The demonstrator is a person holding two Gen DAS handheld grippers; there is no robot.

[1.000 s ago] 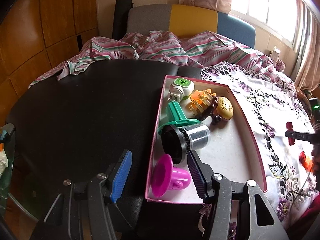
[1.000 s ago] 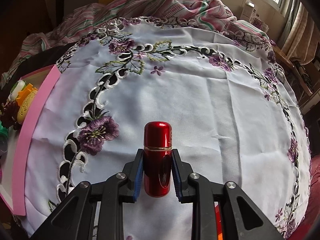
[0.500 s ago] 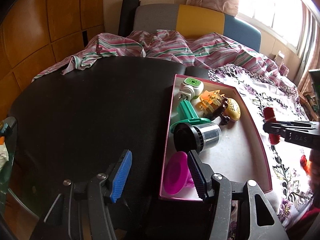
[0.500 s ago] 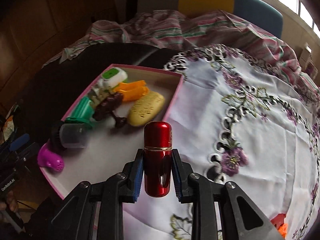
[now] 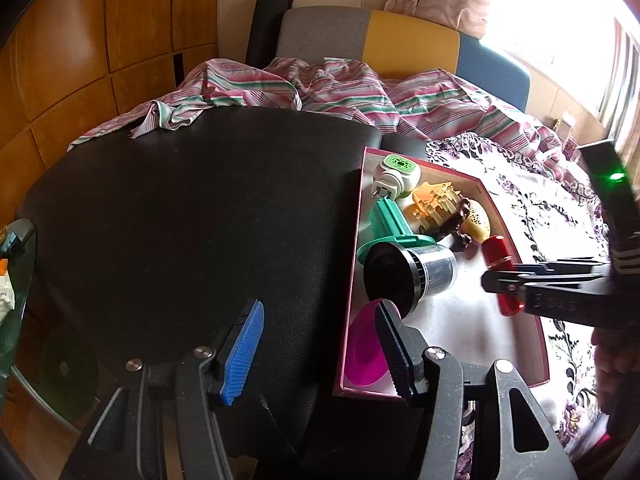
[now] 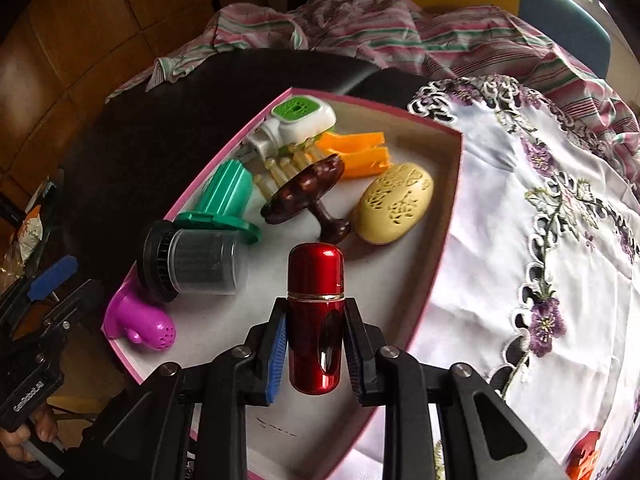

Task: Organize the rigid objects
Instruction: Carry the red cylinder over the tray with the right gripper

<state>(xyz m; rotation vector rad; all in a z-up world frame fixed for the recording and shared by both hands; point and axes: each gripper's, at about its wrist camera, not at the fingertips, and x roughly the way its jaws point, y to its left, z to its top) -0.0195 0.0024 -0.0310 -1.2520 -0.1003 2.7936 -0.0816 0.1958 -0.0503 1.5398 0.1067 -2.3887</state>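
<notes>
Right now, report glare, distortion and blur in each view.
Left wrist view: window blown out white at top right, fisheye bending the wooden wall panels. Right wrist view: soft highlights on the glossy red metal capsule, image sharp, corners dark.

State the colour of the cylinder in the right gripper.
Glossy red cylinder with a thin gold band; clearest in the right wrist view.
</notes>
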